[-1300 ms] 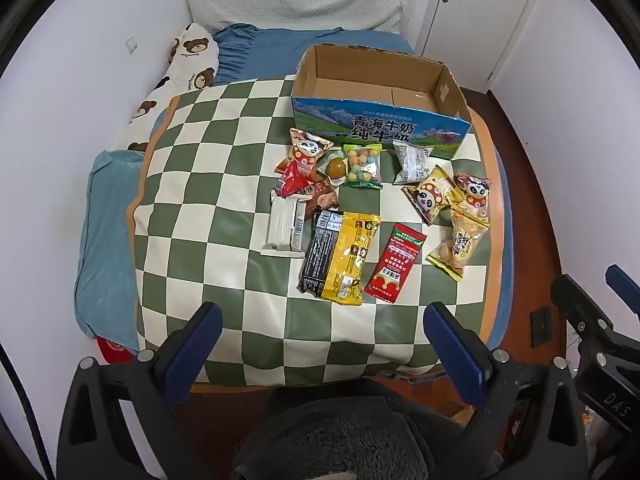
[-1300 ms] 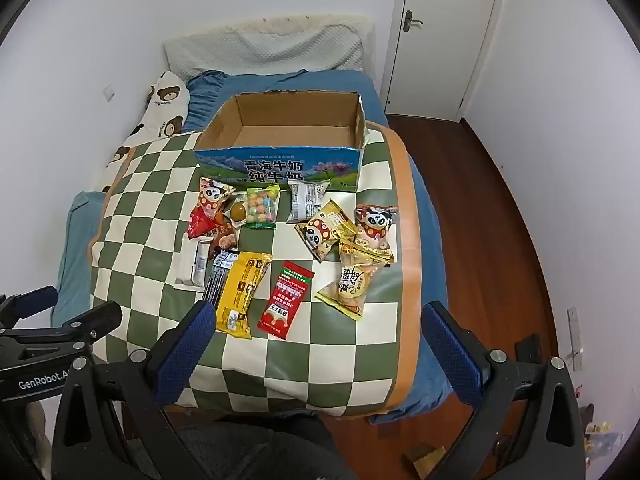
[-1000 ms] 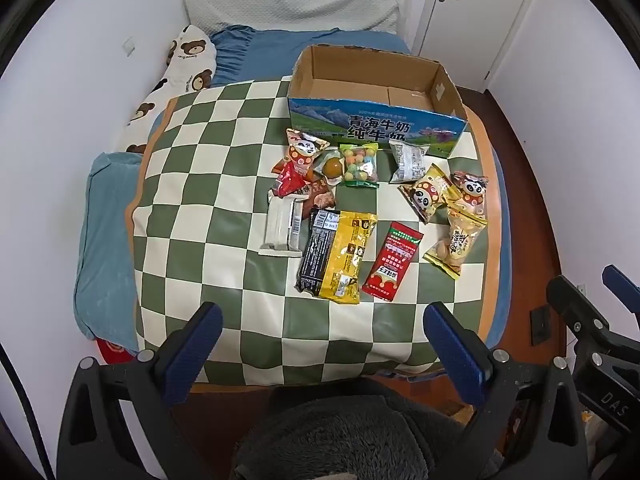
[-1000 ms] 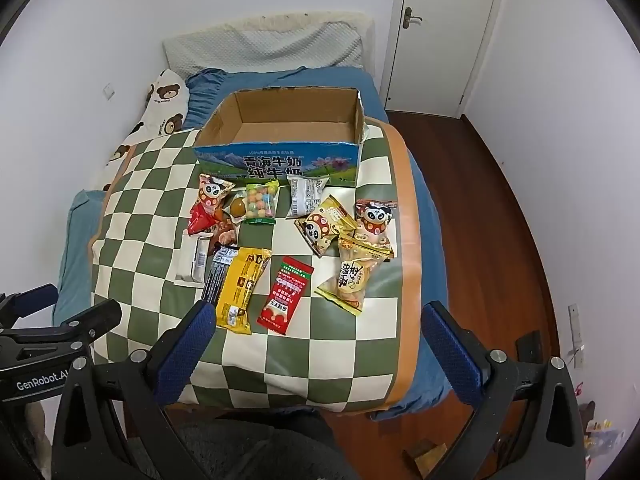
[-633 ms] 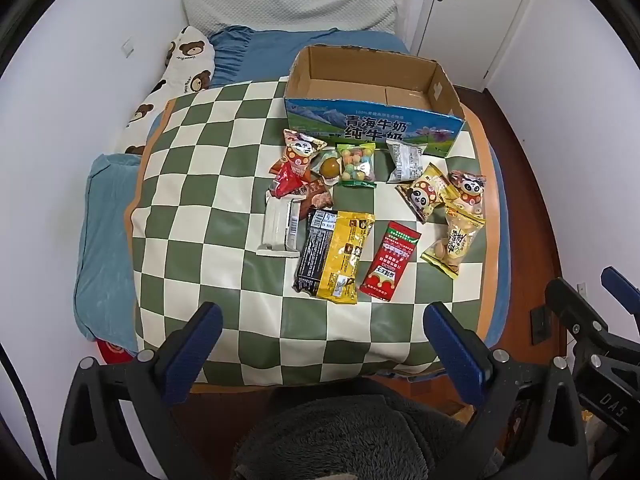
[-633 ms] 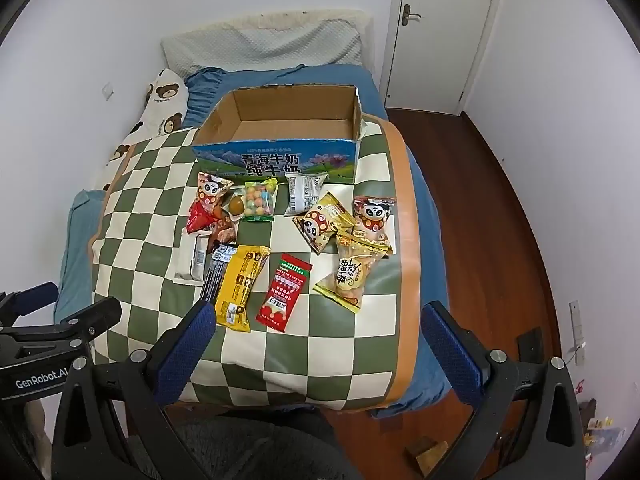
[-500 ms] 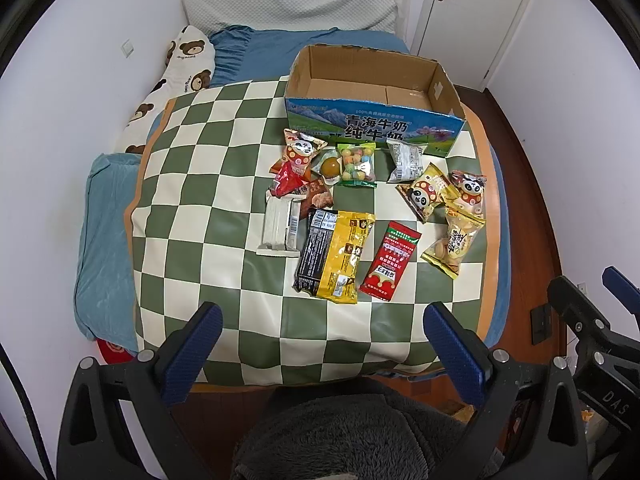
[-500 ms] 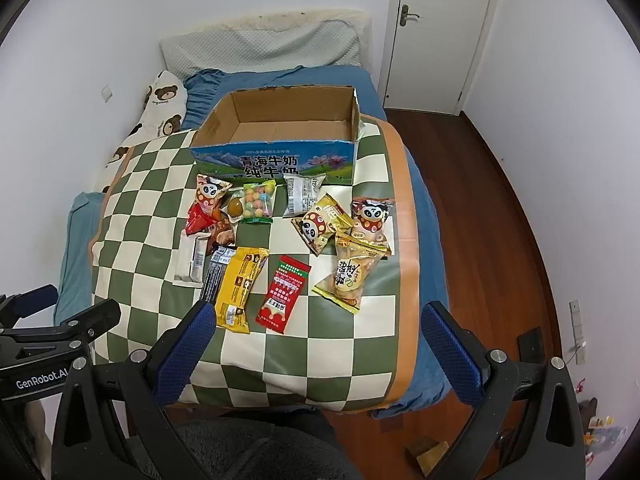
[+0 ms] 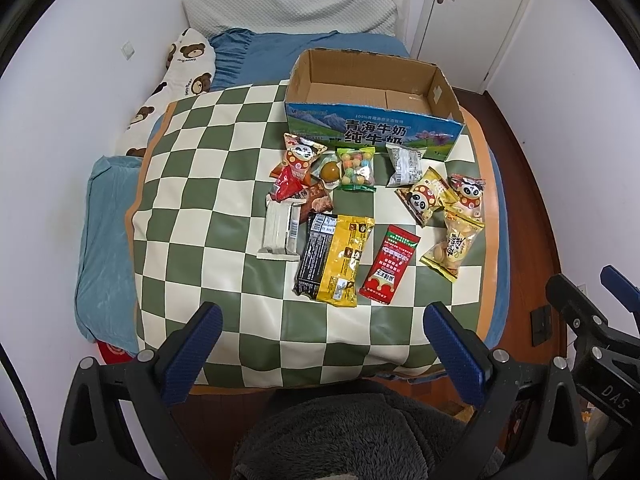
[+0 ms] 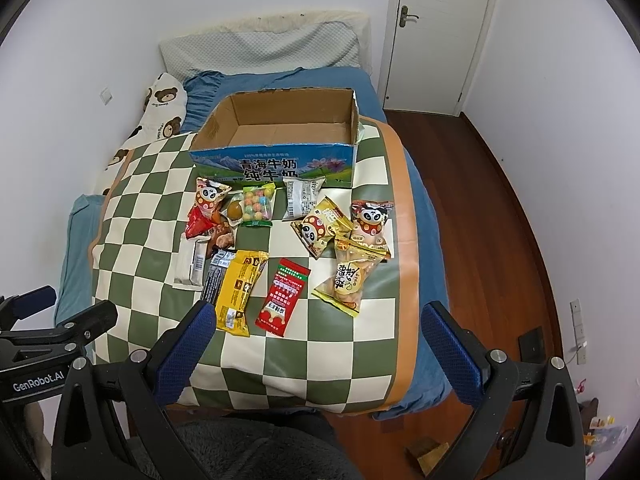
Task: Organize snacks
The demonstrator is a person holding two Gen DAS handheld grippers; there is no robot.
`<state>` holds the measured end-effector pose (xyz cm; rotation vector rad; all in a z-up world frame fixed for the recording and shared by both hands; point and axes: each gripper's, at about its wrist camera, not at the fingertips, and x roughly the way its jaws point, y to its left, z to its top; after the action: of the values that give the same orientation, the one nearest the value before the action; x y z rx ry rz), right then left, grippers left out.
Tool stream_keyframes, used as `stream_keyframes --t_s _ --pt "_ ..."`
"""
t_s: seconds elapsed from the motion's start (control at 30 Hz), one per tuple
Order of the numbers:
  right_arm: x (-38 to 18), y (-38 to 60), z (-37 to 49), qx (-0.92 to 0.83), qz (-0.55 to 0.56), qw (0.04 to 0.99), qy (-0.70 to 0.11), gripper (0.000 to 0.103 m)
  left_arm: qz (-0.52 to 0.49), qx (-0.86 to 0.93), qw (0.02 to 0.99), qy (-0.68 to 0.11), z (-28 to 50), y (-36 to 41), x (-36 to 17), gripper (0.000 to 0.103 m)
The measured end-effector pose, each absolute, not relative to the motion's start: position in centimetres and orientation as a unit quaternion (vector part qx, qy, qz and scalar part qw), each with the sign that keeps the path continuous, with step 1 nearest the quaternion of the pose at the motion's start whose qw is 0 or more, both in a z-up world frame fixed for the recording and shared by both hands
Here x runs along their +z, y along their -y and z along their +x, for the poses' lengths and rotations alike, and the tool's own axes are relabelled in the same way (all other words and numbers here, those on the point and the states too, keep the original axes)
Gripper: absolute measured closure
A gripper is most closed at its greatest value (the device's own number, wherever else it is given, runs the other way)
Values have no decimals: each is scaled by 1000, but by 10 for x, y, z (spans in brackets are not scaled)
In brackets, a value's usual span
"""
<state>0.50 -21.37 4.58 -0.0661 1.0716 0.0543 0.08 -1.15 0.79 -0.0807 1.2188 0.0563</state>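
Note:
Several snack packets lie on a green-and-white checkered mat point(image 9: 192, 184) on a bed. Among them are a yellow-and-black packet point(image 9: 334, 258), a red packet point(image 9: 390, 264), a candy bag point(image 9: 356, 168) and panda packets point(image 9: 426, 200). An open, empty cardboard box point(image 9: 372, 96) stands behind them; it also shows in the right wrist view point(image 10: 280, 132). My left gripper point(image 9: 320, 344) is open and empty, held high over the mat's near edge. My right gripper point(image 10: 316, 340) is open and empty, also near that edge.
A bear-print pillow point(image 9: 176, 80) and a grey pillow point(image 9: 292, 12) lie at the bed's head. A white door point(image 10: 436, 28) and wooden floor point(image 10: 480, 184) are to the right. A dark fuzzy garment point(image 9: 340, 436) is below the grippers.
Both views have shifted slightly; the snacks and box appear a little higher and farther. Nothing on the mat has moved. Both grippers stay open.

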Motion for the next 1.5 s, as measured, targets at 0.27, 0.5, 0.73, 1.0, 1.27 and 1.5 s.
stream_keyframes --t_s 0.27,0.5,0.73,1.0,1.27,1.5 --pt "46 214 5 25 -31 859 -510 0 -38 26 820 -571 2 11 9 0" --pt "50 214 9 25 -29 860 -509 0 -37 26 821 -569 3 11 13 0" --pt "50 214 10 26 -30 860 -508 0 -37 26 822 -568 3 11 14 0" --pt "52 212 10 25 -30 861 -507 0 -38 26 822 -568 3 11 14 0" --pt "52 212 11 24 -30 863 -504 0 -38 26 822 -567 3 11 15 0" --pt "56 209 14 24 -27 864 -503 0 -37 27 823 -567 4 11 16 0"
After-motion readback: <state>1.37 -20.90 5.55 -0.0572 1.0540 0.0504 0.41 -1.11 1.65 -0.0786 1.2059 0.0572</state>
